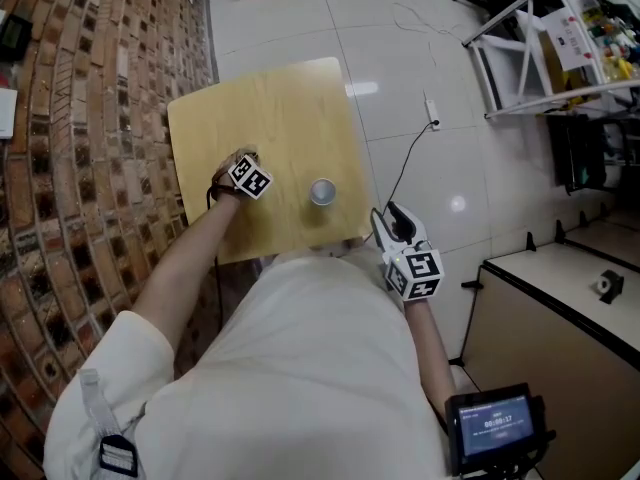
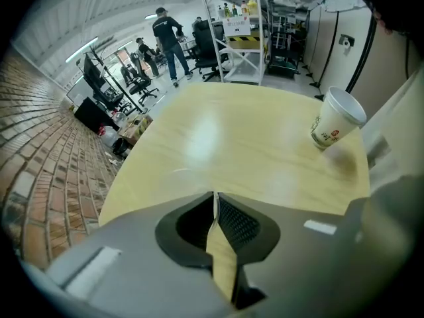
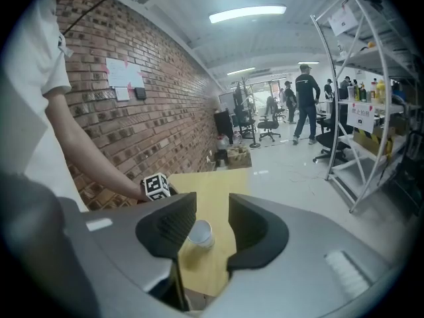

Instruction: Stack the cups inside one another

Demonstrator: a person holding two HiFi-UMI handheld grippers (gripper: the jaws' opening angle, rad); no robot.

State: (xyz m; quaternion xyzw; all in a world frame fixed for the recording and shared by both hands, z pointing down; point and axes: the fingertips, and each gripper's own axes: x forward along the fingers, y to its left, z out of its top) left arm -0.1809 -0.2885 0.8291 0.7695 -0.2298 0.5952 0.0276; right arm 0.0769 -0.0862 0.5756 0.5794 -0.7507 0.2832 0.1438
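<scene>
The left gripper [image 2: 214,201] has its jaws shut tight. A thin pale strip shows right at the tips, and I cannot tell what it is. This gripper points down at the tabletop [image 1: 280,108], close to the left edge, about halfway along it. The person's bare arm [image 1: 175,258] reaches out to it from the near side.

The right gripper [image 3: 212,211] has its jaws wide apart, and nothing is held in them. It hangs off the tabletop, just past the near right corner [image 1: 388,223]. It points toward the table, so the cup shows far off in the gap between its jaws.

Only one cup [image 1: 322,192] shows clearly. It is white with some print on its side [image 2: 336,121]. It stands upright with its mouth up, on the near half of the tabletop, a bit right of the middle. It is well apart from both grippers, and neither one touches it.

A brick wall [image 1: 70,118] runs along the left edge of the tabletop. A white shelf [image 1: 540,48] stands on the floor, off past the far right corner.
</scene>
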